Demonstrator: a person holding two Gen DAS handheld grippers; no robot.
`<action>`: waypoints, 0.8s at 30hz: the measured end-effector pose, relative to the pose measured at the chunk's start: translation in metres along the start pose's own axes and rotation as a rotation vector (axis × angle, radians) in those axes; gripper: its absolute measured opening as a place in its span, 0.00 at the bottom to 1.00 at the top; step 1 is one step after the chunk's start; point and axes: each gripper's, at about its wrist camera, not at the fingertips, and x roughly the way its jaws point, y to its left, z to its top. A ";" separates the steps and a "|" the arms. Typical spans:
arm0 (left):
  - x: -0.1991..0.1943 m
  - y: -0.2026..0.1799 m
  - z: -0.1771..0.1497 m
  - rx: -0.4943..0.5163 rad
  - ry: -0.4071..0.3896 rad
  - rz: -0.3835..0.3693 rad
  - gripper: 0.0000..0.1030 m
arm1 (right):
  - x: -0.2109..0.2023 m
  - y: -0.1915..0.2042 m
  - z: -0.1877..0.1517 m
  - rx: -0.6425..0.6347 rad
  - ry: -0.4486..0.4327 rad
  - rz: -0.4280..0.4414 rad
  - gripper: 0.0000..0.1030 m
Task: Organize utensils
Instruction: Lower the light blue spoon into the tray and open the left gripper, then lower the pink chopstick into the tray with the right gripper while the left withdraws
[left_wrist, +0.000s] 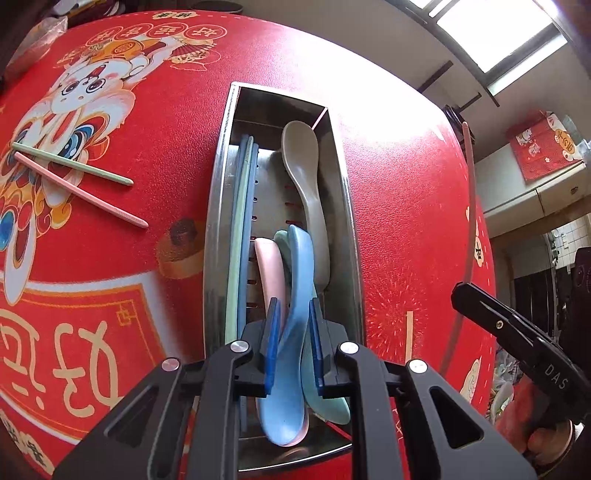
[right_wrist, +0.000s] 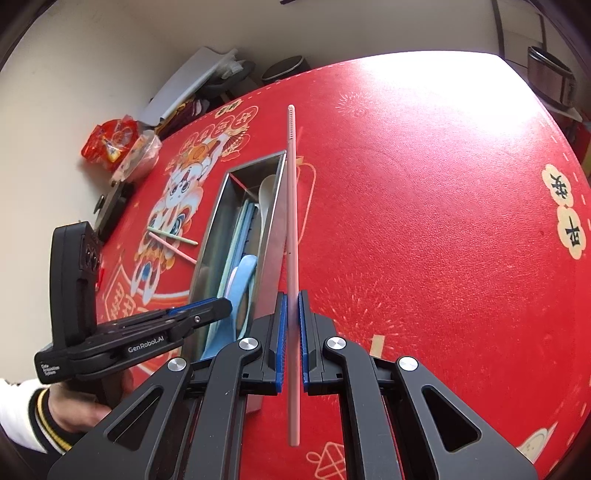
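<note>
four spoons, five chopsticks

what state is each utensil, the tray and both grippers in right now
left gripper: shut on the blue spoon
blue spoon: gripped, over the tray
right gripper: shut on a pink chopstick
pink chopstick: held, pointing out past the fingers
metal tray: lying flat on the red cloth, holding utensils
grey spoon: lying in the tray
loose pink and green chopsticks: crossed on the red cloth, outside the tray
</note>
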 end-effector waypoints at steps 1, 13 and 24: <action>-0.003 -0.001 0.001 0.008 -0.007 -0.002 0.14 | -0.001 0.000 0.000 0.004 -0.004 0.003 0.06; -0.067 0.020 0.009 0.067 -0.148 0.034 0.16 | 0.001 0.023 0.002 0.025 -0.036 0.054 0.06; -0.114 0.086 -0.005 -0.002 -0.217 0.109 0.47 | 0.027 0.063 0.005 0.055 -0.034 0.063 0.06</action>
